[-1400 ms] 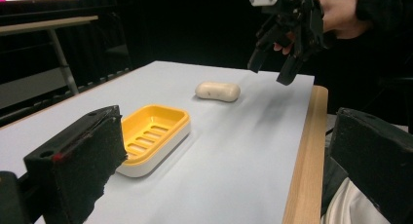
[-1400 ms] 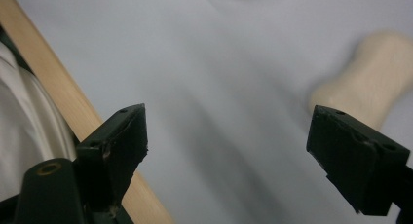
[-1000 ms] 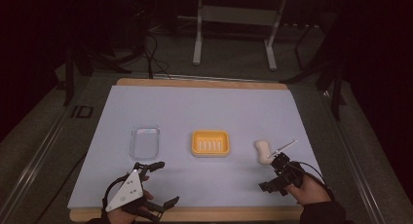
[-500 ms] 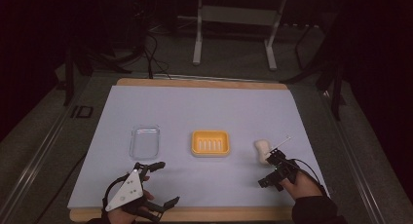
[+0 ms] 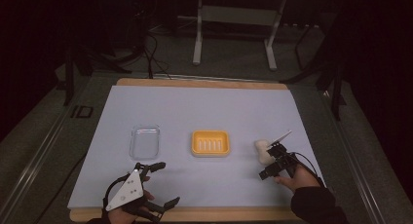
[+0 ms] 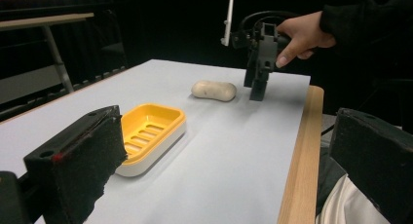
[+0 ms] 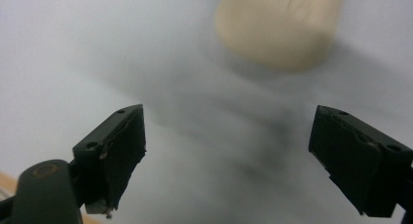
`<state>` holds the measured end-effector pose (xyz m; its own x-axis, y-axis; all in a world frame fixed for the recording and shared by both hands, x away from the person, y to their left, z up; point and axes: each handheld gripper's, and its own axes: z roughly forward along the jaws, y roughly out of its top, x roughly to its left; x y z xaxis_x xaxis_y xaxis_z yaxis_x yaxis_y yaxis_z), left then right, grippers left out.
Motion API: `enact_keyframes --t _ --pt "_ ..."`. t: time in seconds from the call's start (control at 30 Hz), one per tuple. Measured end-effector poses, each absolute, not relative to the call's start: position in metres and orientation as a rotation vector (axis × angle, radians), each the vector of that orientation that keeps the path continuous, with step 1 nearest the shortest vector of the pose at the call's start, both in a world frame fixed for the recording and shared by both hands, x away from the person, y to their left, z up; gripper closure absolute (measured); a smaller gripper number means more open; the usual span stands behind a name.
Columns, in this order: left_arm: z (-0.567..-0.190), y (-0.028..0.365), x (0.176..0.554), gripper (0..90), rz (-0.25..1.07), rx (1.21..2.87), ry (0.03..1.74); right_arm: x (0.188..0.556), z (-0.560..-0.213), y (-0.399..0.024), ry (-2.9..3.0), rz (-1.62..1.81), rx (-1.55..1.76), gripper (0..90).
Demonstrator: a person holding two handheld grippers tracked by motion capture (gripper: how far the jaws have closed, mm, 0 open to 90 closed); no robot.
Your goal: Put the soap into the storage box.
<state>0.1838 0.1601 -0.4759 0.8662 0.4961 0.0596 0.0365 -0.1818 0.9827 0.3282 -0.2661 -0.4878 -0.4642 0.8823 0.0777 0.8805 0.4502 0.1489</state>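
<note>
Shifted slightly nearer, the right gripper [image 5: 269, 160] is held wide open and empty just at 5 o'clock of the soap bar [image 5: 263, 151], blurred in its own view. Beside the yellow dish [image 6: 146, 134], the left gripper [image 5: 159, 185] is spread, empty.

white-topped table [image 5: 204, 107], clear lid [image 5: 144, 141], yellow soap dish [image 5: 210, 143], soap bar [image 5: 263, 151]

Clear lid [image 5: 145, 141] left of soap dish [image 5: 210, 143]; soap [image 5: 263, 151] right.
</note>
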Motion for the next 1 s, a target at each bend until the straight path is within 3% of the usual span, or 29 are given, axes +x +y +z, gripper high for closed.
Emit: enact_keyframes --t 0.67,1.0 --pt "-0.476 0.16 0.184 0.1 0.431 1.72 0.409 0.369 -0.485 -0.26 2.509 0.326 1.685 18.4" --pt "-0.476 0.159 0.184 0.1 0.431 1.723 0.408 0.38 -0.486 -0.255 2.486 0.35 1.687 25.3"
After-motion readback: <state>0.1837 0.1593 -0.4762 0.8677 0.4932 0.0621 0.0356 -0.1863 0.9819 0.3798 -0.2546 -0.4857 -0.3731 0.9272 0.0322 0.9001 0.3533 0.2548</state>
